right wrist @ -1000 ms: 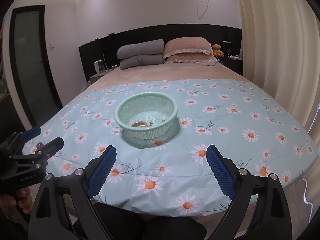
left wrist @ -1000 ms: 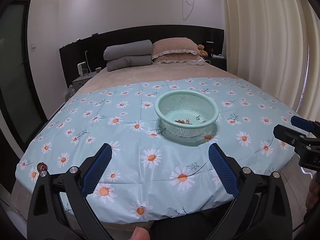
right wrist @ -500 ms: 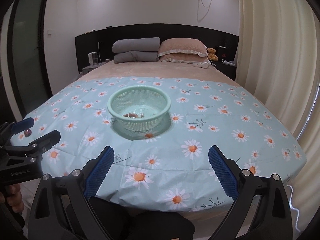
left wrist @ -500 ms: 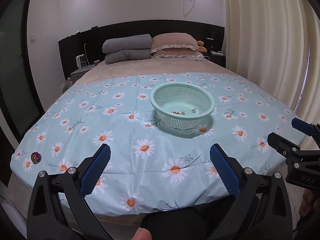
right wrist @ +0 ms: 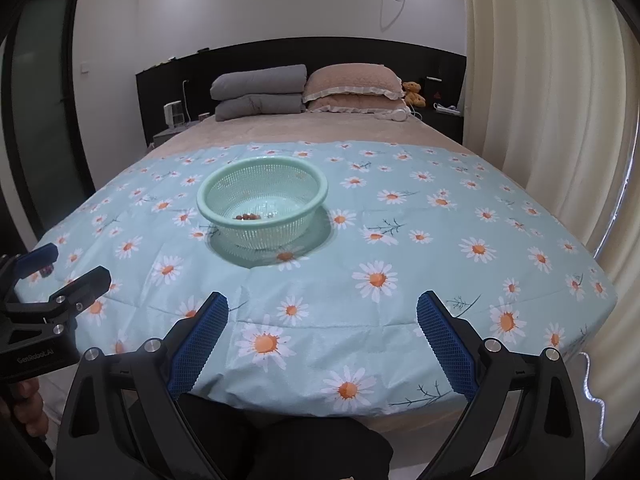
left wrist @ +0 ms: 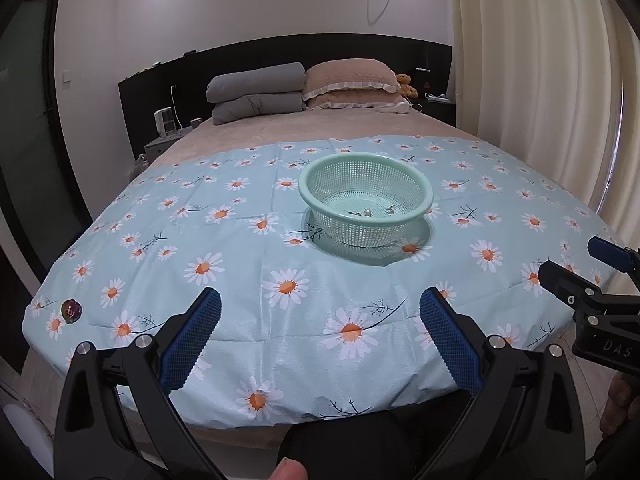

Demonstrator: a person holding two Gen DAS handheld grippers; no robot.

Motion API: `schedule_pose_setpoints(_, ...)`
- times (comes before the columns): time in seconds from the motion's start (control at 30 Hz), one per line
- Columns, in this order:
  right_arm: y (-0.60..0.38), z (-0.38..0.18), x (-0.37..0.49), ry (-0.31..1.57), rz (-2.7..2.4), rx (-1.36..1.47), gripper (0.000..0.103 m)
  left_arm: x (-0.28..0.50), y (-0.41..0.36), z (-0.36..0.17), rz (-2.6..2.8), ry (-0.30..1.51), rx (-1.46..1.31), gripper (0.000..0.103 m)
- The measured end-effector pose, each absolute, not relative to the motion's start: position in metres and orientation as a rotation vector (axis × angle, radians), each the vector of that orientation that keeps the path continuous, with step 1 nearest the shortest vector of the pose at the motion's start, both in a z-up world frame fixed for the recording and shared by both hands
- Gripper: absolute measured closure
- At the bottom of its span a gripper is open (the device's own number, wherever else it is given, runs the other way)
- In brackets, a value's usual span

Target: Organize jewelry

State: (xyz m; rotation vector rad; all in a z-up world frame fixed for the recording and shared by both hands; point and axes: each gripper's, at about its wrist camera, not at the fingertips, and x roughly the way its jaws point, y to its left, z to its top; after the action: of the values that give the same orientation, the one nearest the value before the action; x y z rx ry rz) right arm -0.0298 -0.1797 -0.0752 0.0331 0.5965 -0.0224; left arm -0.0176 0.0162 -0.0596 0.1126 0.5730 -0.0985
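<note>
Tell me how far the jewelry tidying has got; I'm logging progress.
Done: several small pieces lie in the green basket. In hand: nothing; the left gripper and right gripper are open and empty. Left: one dark round piece lies on the daisy cloth near its left corner.

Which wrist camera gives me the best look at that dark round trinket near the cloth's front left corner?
The left wrist view: the trinket lies unobstructed on the daisy cloth. In the right wrist view, only a dark speck shows behind the left gripper.
</note>
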Motion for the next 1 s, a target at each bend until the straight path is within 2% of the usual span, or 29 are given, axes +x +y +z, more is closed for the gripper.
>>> schedule_pose_setpoints(1.0,-0.177,-0.078,-0.029,0.602,-0.001,0.016,0.011,-0.015,0.016,-0.07,-0.114,0.598,0.087,0.005)
